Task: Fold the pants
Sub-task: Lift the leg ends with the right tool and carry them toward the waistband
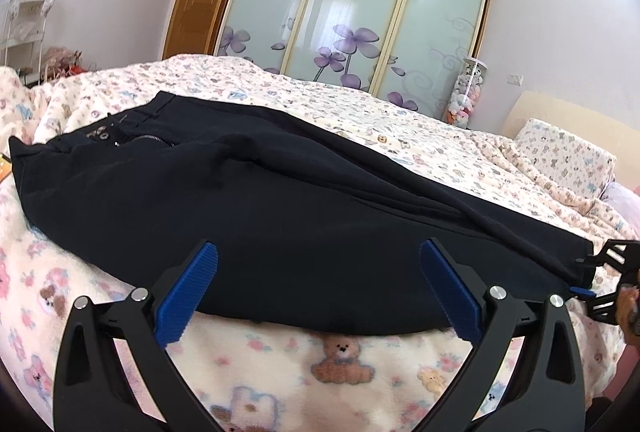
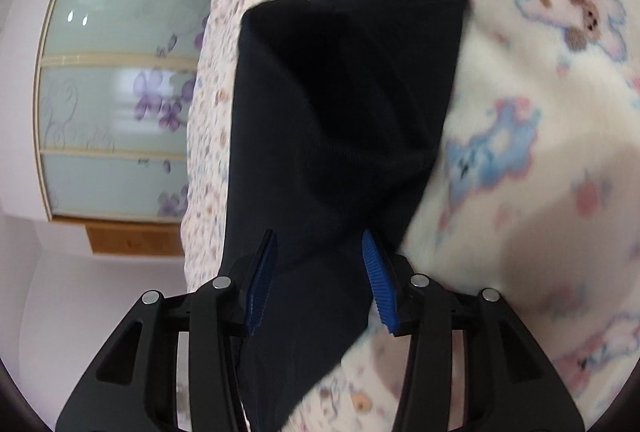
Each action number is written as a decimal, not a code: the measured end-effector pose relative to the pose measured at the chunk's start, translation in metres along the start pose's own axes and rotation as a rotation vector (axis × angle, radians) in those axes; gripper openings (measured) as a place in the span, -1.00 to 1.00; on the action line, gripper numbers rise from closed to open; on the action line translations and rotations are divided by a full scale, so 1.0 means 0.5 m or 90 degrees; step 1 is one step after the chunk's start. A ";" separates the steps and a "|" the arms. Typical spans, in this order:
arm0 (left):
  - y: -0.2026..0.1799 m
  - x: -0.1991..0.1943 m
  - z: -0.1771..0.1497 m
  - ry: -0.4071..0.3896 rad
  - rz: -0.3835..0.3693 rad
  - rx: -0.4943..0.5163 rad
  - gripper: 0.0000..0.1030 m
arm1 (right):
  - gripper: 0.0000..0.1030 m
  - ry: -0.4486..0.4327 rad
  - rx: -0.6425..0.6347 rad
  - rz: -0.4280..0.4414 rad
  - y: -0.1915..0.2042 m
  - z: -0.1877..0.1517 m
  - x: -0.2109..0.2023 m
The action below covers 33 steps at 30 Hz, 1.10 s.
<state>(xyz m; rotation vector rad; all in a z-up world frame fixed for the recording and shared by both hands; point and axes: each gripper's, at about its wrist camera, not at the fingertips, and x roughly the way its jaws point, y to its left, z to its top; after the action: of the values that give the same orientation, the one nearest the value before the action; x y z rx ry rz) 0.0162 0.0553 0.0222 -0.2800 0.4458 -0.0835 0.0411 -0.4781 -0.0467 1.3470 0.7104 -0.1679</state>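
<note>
**Left spread wide, right straddling cloth**

Left gripper (image 1: 318,256): held low and level, blue-padded fingers (image 1: 188,292) splayed far apart, nothing between them. Right gripper (image 2: 320,252): rolled onto its side, fingers (image 2: 378,284) parted with a gap between the pads, dark cloth passing through that gap; whether pinched, impossible to tell. Also glimpsed at the right edge of the left wrist view, low down.

bright even daylight, ceiling lights glinting on the wardrobe doors (image 1: 352,12); right wrist view motion-blurred, edges fisheye-bent.
</note>
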 end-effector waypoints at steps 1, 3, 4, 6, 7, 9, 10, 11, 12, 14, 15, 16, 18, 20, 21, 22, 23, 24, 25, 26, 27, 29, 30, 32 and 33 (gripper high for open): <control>0.003 0.002 0.001 0.003 -0.002 -0.005 0.97 | -0.09 -0.014 -0.002 -0.003 0.003 0.004 0.001; 0.008 0.005 0.001 0.009 -0.005 -0.013 0.97 | -0.13 -0.046 -0.033 -0.027 0.017 0.009 0.006; 0.009 0.007 0.001 0.011 -0.006 -0.015 0.97 | -0.36 -0.055 -0.042 -0.039 0.019 0.012 0.011; 0.008 0.010 0.001 0.014 -0.007 -0.018 0.97 | -0.79 -0.060 -0.067 -0.072 0.027 0.016 0.028; 0.008 0.010 0.000 0.014 -0.007 -0.017 0.97 | -0.89 -0.061 -0.087 -0.068 0.045 0.016 0.029; 0.006 0.010 -0.001 0.012 -0.008 -0.015 0.97 | -0.90 -0.116 -0.186 0.010 0.105 0.014 -0.013; 0.006 0.011 -0.001 0.010 -0.009 -0.012 0.97 | -0.90 -0.146 -0.237 0.046 0.136 0.010 -0.038; 0.006 0.012 -0.002 0.008 -0.009 -0.010 0.97 | -0.90 -0.177 -0.284 0.063 0.154 0.002 -0.061; 0.006 0.012 -0.003 0.008 -0.010 -0.009 0.97 | -0.90 -0.208 -0.324 0.058 0.159 -0.008 -0.078; 0.008 0.016 -0.004 0.012 -0.016 -0.012 0.97 | -0.90 -0.219 -0.338 -0.001 0.131 -0.013 -0.071; 0.009 0.017 -0.004 0.014 -0.019 -0.015 0.97 | -0.90 -0.198 -0.309 -0.036 0.091 -0.003 -0.049; 0.011 0.019 -0.004 0.018 -0.025 -0.019 0.97 | -0.90 -0.171 -0.268 -0.053 0.049 0.007 -0.027; 0.016 0.019 -0.002 0.024 -0.038 -0.028 0.97 | -0.93 -0.124 -0.165 -0.038 -0.043 0.019 0.009; 0.029 0.009 0.011 0.009 -0.073 -0.042 0.97 | -0.92 -0.130 -0.160 -0.023 -0.036 0.022 -0.001; 0.038 0.000 0.026 -0.009 -0.091 -0.053 0.97 | -0.92 -0.140 -0.180 -0.026 -0.022 0.018 -0.004; 0.047 -0.006 0.044 -0.024 -0.093 -0.065 0.97 | -0.92 -0.142 -0.187 -0.032 -0.016 0.019 0.003; 0.054 -0.009 0.059 -0.030 -0.092 -0.075 0.97 | -0.92 -0.137 -0.175 -0.033 -0.024 0.020 0.009; 0.062 -0.007 0.079 -0.034 -0.095 -0.084 0.97 | -0.92 -0.134 -0.161 -0.025 -0.034 0.021 0.010; 0.072 0.007 0.118 -0.026 -0.101 -0.089 0.97 | -0.92 -0.132 -0.152 -0.017 -0.038 0.024 0.009; 0.075 0.020 0.141 -0.018 -0.102 -0.088 0.97 | -0.92 -0.130 -0.149 -0.014 -0.039 0.025 0.008; 0.080 0.037 0.170 -0.009 -0.102 -0.088 0.97 | -0.92 -0.129 -0.153 -0.016 -0.037 0.024 0.010; 0.093 0.093 0.236 0.016 -0.099 -0.097 0.97 | -0.92 -0.127 -0.160 -0.020 -0.047 0.019 -0.002; 0.098 0.123 0.264 0.034 -0.101 -0.101 0.97 | -0.92 -0.124 -0.162 -0.021 -0.045 0.020 0.005; 0.116 0.201 0.320 0.074 -0.097 -0.123 0.97 | -0.92 -0.118 -0.160 -0.018 -0.043 0.021 0.006; 0.126 0.238 0.342 0.086 -0.091 -0.140 0.97 | -0.92 -0.116 -0.161 -0.018 -0.043 0.021 0.007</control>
<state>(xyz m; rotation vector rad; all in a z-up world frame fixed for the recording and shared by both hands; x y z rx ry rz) 0.1990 0.1417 0.1029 -0.5248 0.5700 -0.1938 0.0369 -0.4919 -0.0660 1.0660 0.5767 -0.2136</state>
